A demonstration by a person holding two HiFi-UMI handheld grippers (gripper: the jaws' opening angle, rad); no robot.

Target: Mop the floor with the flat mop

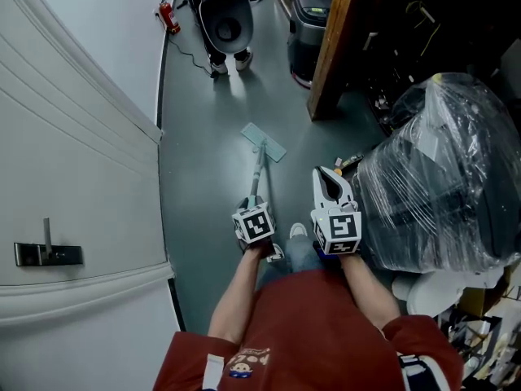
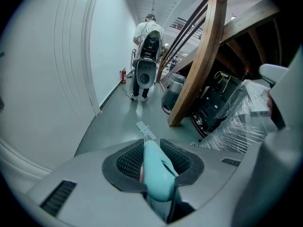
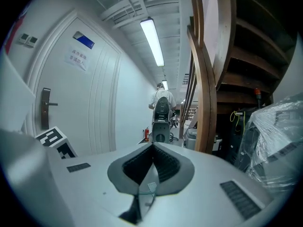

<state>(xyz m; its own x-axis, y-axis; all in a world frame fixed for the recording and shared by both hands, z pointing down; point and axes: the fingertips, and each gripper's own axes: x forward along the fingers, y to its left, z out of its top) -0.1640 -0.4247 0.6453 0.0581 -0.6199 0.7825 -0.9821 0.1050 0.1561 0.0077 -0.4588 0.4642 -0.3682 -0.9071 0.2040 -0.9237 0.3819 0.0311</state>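
The flat mop has a pale teal head [image 1: 263, 142] lying flat on the grey-green floor [image 1: 203, 177] ahead of me, and its pole [image 1: 256, 177] slants back to my left gripper [image 1: 251, 204]. In the left gripper view that gripper [image 2: 154, 156] is shut on the mop's teal handle [image 2: 158, 176], with the mop head [image 2: 143, 126] small beyond it. My right gripper [image 1: 327, 173] hovers to the right of the pole, apart from it. Its jaws [image 3: 152, 150] are shut with nothing held.
A white door with a lever handle [image 1: 47, 253] lines the left wall. A person with a dark upright machine [image 1: 225, 19] stands far down the corridor near a red extinguisher [image 1: 168, 16]. On the right are a wooden stair post [image 1: 334, 47], a bin [image 1: 308, 31] and a plastic-wrapped bulk [image 1: 444, 177].
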